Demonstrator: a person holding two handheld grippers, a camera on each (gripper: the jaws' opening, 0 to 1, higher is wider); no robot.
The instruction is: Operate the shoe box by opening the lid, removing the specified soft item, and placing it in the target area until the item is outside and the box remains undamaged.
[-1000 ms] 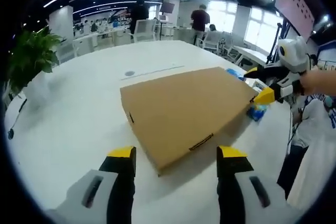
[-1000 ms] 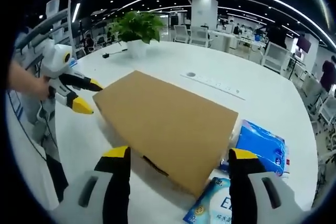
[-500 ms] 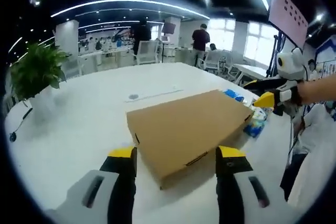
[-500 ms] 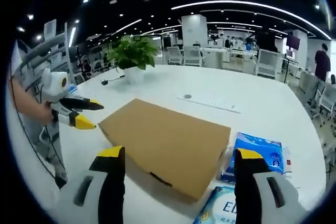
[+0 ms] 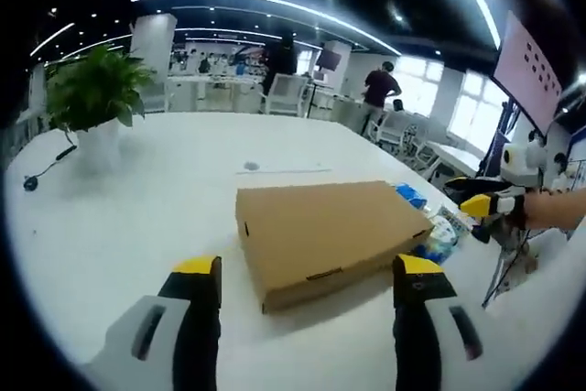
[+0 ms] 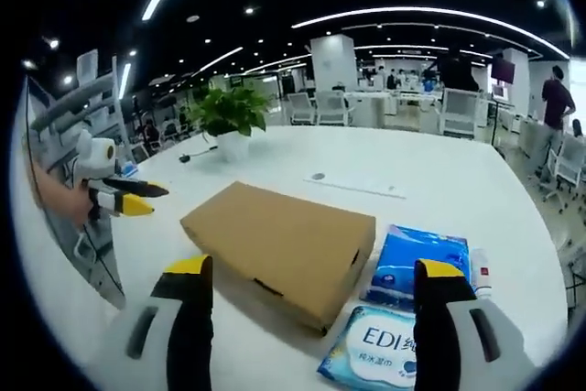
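A flat brown cardboard shoe box [image 5: 330,231] [image 6: 284,243] lies on the white table with its lid down. My left gripper [image 5: 302,281] is open, a little short of the box's near corner. My right gripper [image 6: 307,286] is open too, held back from the box's other side. In the left gripper view the right gripper [image 5: 481,203] appears at the far right, beyond the box. The left gripper [image 6: 128,199] shows at the left in the right gripper view. Neither touches the box.
Blue tissue packs [image 6: 412,267] [image 6: 380,354] and a small white bottle [image 6: 481,272] lie beside the box; the packs [image 5: 430,226] also peek out behind it. A potted plant [image 5: 96,103] [image 6: 229,116] stands further back. Chairs and people fill the office behind.
Both grippers have drawn back and away from the box, so it looks smaller in both views. The box has not moved and stays closed.
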